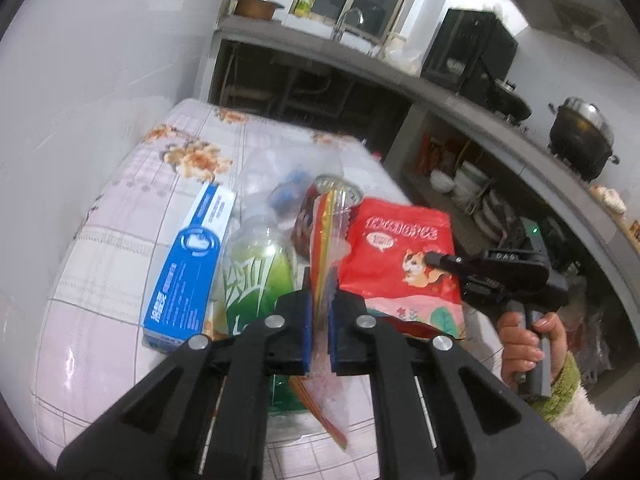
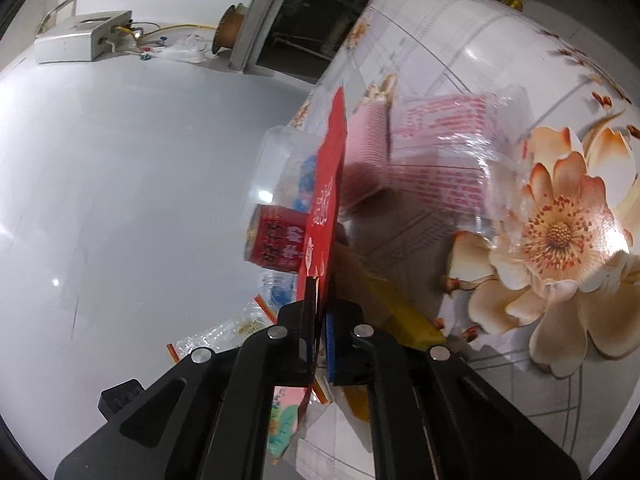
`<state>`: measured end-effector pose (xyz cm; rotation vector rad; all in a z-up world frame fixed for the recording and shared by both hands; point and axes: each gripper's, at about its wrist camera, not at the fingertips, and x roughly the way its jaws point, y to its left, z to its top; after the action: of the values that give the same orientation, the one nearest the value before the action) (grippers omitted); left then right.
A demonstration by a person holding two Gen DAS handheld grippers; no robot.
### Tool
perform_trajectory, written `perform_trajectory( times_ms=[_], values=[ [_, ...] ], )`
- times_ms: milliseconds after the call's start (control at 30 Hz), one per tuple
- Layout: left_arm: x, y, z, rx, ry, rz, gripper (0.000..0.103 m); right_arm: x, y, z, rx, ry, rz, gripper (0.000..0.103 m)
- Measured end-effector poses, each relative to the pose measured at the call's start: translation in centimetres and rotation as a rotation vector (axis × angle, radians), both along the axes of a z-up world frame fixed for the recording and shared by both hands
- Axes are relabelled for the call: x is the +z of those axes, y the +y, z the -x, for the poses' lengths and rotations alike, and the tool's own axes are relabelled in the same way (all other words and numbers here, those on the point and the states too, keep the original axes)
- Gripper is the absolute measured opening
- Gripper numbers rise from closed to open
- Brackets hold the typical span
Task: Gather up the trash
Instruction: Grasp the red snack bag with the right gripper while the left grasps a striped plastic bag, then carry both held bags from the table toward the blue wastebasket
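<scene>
Left gripper point(image 1: 319, 312): fingers nearly closed, blue pads point(image 1: 307, 316) pinching a thin clear wrapper point(image 1: 326, 236) with red, yellow and green stripes. The wrapper runs up from the pads and its tail hangs out below them.

Right gripper point(image 2: 320, 334): fingers clamped on the edge of the red bag point(image 1: 400, 264), which in the right wrist view stands edge-on between them. From the left wrist view, the right gripper's finger point(image 1: 444, 259) reaches onto the bag's front at the cat print, with the person's hand point(image 1: 528, 344) on the handle below.

Trash pile sits on the table point(image 1: 120, 240) with a floral cloth; landmark is the red bag:
- Red can point(image 2: 276, 240) just left of the bag and behind the wrapper, lying on its side as seen from the right wrist.
- Green bottle point(image 1: 258, 276) left of the can, lying down, its lower part behind the left gripper.
- Blue box point(image 1: 188, 272) left of the bottle, touching it.
- Clear plastic bottle point(image 1: 288, 176) with a blue cap behind the green bottle; blurred, details unclear.
- Clear bag with red print point(image 2: 448, 148) on the far side of the red bag in the right wrist view, lying on the cloth; motion-blurred.
- Yellow piece point(image 2: 404, 316) under the right gripper, beside the red bag's lower edge; cannot tell what it is.
</scene>
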<state>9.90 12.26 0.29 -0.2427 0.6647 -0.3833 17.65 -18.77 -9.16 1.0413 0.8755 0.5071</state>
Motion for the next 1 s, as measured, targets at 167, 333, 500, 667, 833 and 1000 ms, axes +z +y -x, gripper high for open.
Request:
perform_trajectory(
  times_ms=[167,333,500,667,833,1000],
  values=[
    [1.7,0.2,0.9,-0.01,-0.066,0.019,0.004,1.5,-0.3,0.8,0.001,-0.038,0.002,0.004],
    [3.1,0.0,1.6,-0.025,-0.117,0.029,0.004,2.9,-0.7,1.9,-0.007,-0.073,0.002,0.003],
    [4.2,-0.5,2.3,-0.041,-0.158,0.034,0.004,4.2,-1.5,3.4,-0.02,-0.106,0.004,0.003],
    [5.3,-0.9,3.0,-0.047,-0.208,0.023,0.004,5.7,-2.7,4.8,-0.052,-0.143,0.006,0.003],
    [6.0,-1.3,3.1,-0.059,-0.224,0.025,0.004,6.2,-4.6,6.1,-0.094,-0.158,-0.004,0.003],
    [6.4,-2.3,3.1,-0.082,-0.236,0.025,0.004,6.3,-6.2,8.0,-0.129,-0.171,-0.02,0.003]
  ],
)
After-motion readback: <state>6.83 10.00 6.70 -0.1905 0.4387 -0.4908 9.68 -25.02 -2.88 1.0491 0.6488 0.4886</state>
